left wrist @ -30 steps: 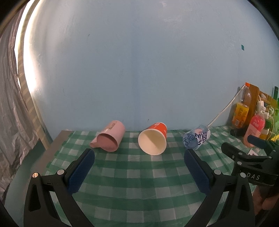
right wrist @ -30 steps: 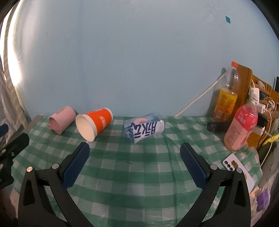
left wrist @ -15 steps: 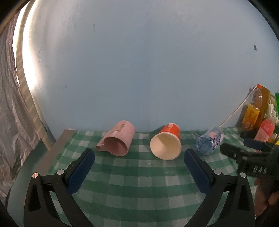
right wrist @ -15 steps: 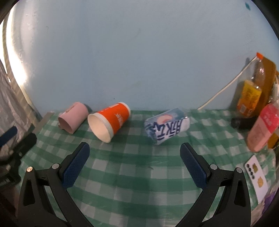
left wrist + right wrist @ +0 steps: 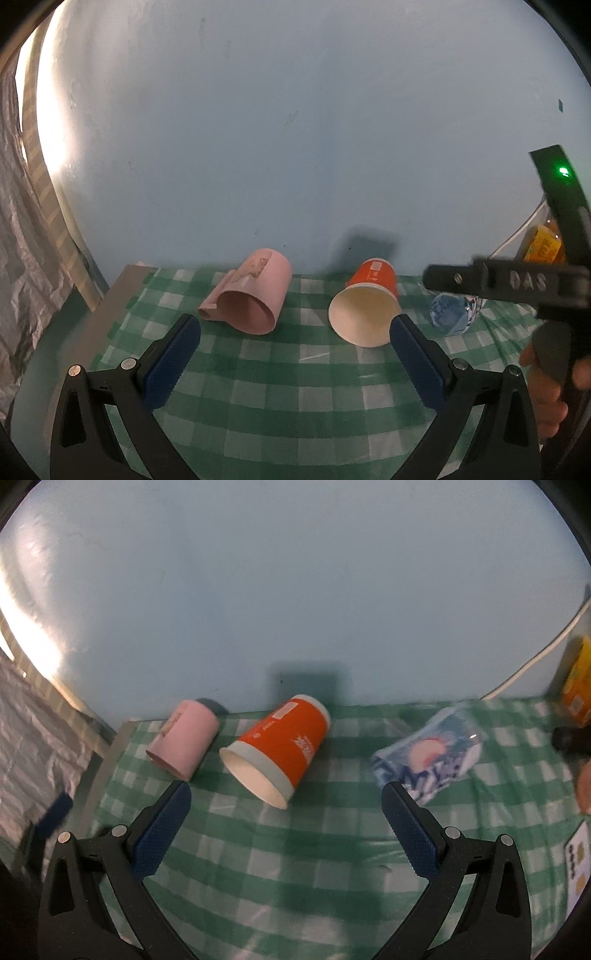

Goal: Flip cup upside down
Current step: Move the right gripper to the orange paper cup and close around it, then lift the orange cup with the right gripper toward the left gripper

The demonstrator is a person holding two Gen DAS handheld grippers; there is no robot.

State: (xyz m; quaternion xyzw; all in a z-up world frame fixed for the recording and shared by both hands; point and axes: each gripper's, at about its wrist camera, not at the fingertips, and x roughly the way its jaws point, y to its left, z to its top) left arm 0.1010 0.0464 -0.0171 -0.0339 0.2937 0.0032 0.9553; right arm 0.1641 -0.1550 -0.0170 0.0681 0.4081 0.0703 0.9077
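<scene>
Along the table's (image 5: 332,867) back edge lie 3 cups on their sides — pink cup (image 5: 183,744), orange cup (image 5: 280,742), blue cup (image 5: 430,757) — while the left gripper (image 5: 295,338) and right gripper (image 5: 286,808) gape wide, holding nothing.

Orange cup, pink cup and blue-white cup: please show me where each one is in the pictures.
orange cup (image 5: 284,734), right wrist view, on its orange side wall.
pink cup (image 5: 264,282), left wrist view, on its outer side wall.
blue-white cup (image 5: 432,755), right wrist view, on its printed side.
</scene>
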